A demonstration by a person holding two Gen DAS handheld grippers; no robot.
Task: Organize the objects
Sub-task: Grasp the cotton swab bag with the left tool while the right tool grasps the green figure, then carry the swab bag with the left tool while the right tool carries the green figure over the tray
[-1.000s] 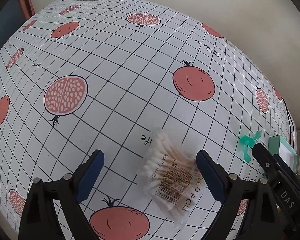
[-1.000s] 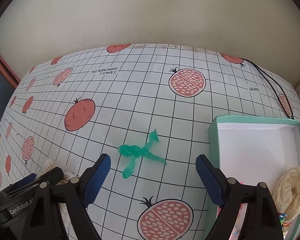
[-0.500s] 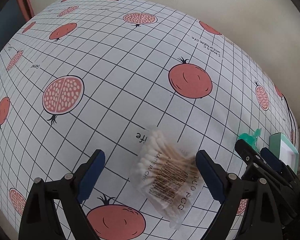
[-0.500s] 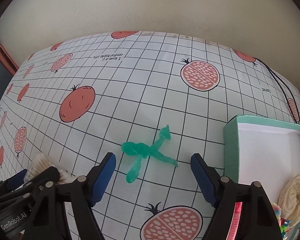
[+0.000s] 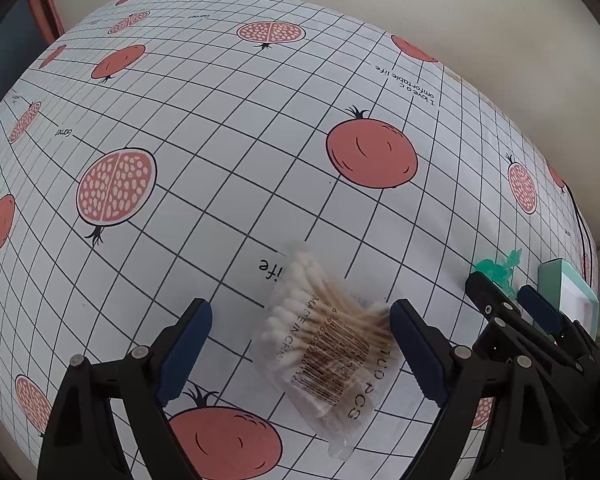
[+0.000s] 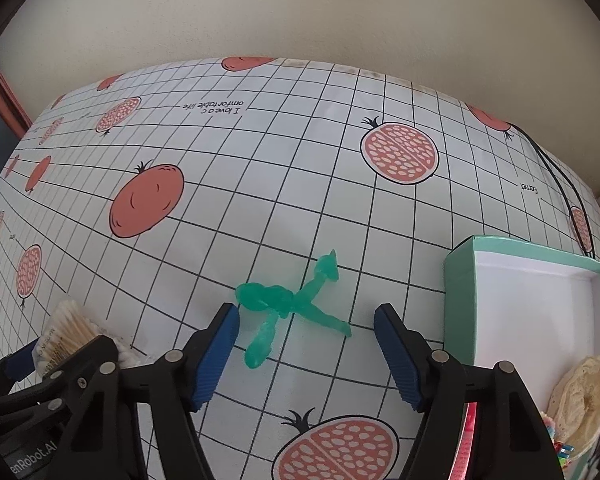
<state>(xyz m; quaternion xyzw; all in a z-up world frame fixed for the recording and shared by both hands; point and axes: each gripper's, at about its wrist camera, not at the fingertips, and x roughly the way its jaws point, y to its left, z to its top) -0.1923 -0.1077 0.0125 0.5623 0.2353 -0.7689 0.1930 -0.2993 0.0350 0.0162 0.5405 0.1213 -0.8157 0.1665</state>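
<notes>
Green toy figure (image 6: 290, 308) between open right jaws, swab packet (image 5: 324, 344) between left jaws

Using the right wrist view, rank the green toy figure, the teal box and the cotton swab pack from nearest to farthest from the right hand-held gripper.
1. Green toy figure: between the fingers of the open right hand-held gripper, on the tablecloth.
2. Teal box: just to the right of the right finger.
3. Cotton swab pack: far left, by the left hand-held gripper.

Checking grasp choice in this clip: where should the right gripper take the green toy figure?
Across the knotted middle of the green toy figure, coming from above. It lies flat with thin limbs splayed outward; the open right gripper already straddles it.
</notes>
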